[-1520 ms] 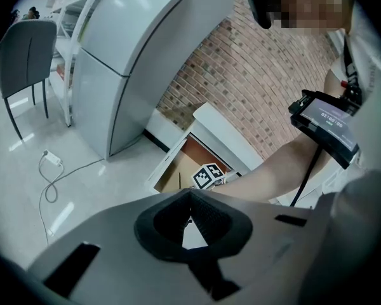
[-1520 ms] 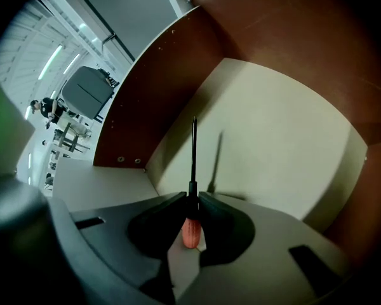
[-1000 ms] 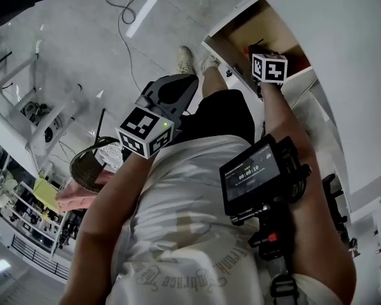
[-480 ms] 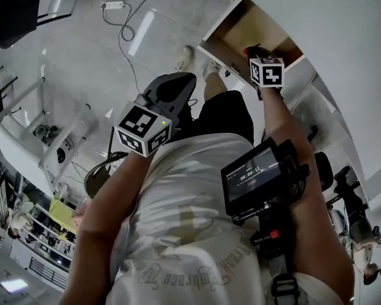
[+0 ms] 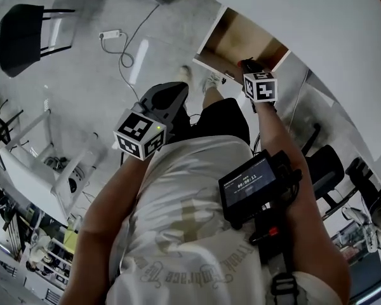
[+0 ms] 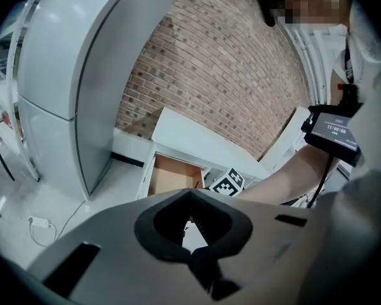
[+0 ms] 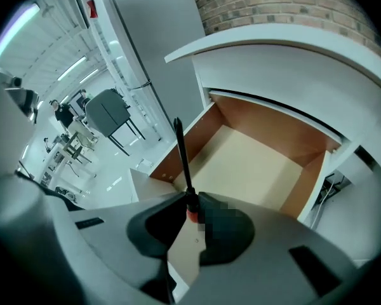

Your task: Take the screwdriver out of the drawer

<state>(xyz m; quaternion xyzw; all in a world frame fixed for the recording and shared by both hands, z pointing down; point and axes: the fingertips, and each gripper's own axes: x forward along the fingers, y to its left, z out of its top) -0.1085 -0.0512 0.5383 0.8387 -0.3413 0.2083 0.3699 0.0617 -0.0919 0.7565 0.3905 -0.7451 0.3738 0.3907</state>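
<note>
Screwdriver (image 7: 181, 154) gripped between closed jaws of right gripper (image 7: 189, 203), shaft projected ahead of jaws, above open drawer (image 7: 270, 129). Left gripper (image 6: 190, 192) closed, empty. Risk: grip only at jaw tips; if shaft is knocked on drawer wall, screwdriver may be twisted loose and dropped back.

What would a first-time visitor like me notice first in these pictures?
Most striking is the slim black-shafted screwdriver with a red collar, clamped in the right gripper and sticking up above the open light-brown wooden drawer. The left gripper is shut with nothing in it, aimed toward that drawer from farther off.
</note>
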